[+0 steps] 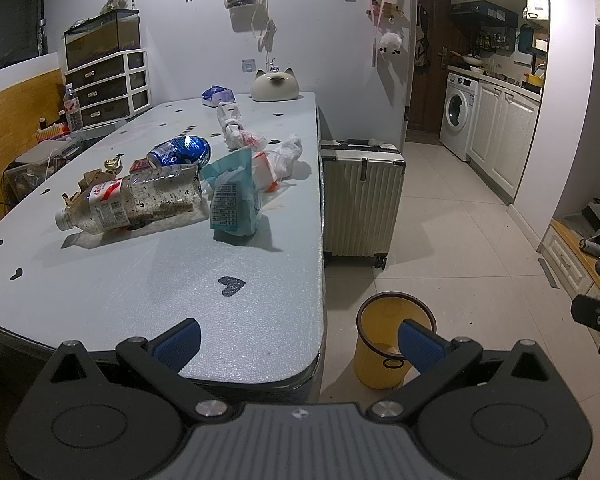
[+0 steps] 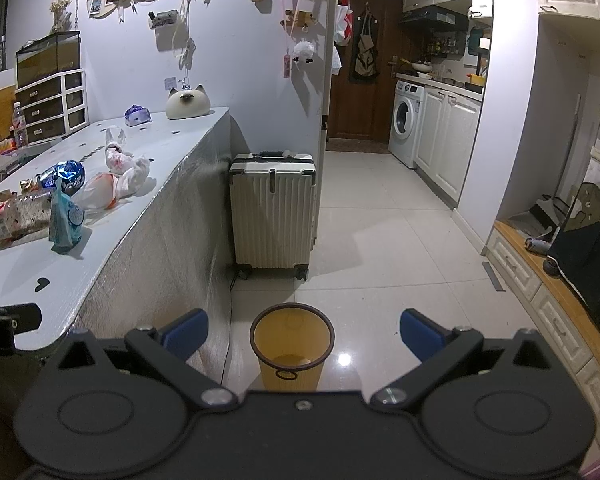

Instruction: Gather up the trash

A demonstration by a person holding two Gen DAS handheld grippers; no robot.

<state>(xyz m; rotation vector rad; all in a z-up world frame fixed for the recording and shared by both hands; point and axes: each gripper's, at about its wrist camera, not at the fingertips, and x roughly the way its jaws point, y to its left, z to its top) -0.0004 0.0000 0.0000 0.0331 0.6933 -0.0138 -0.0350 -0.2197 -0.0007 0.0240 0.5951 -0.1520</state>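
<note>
Two handheld tools are in view, one per camera, and both are spread wide with nothing between their blue pads. The left tool (image 1: pixel 298 344) hovers over the near edge of a pale grey surface (image 1: pixel 140 280) dotted with black hearts. The right tool (image 2: pixel 304 334) hangs over the tiled floor, directly above a yellow bin (image 2: pixel 292 346) that stands upright beside the surface's near corner and looks nearly empty.

All the trash lies on the surface, in a loose cluster past its middle and well apart from both tools. Nearest is a clear plastic bottle (image 1: pixel 132 204) on its side. Its long axis runs roughly left to right across the left view, with the capped neck pointing left and slightly toward the camera and the base touching a teal snack pouch (image 1: pixel 234 196). The pouch stands nearly upright with its printed label facing the camera. Behind them lie a crushed blue wrapper (image 1: pixel 182 150), scraps of brown cardboard (image 1: pixel 86 186) and several crumpled white plastic bags (image 1: pixel 272 156).

Judging from this, collecting has yet to start: no item is lifted. The next move likely calls for the left tool to reach forward and close across the bottle's narrow width, square to its long axis, then carry it back to the bin.
</note>
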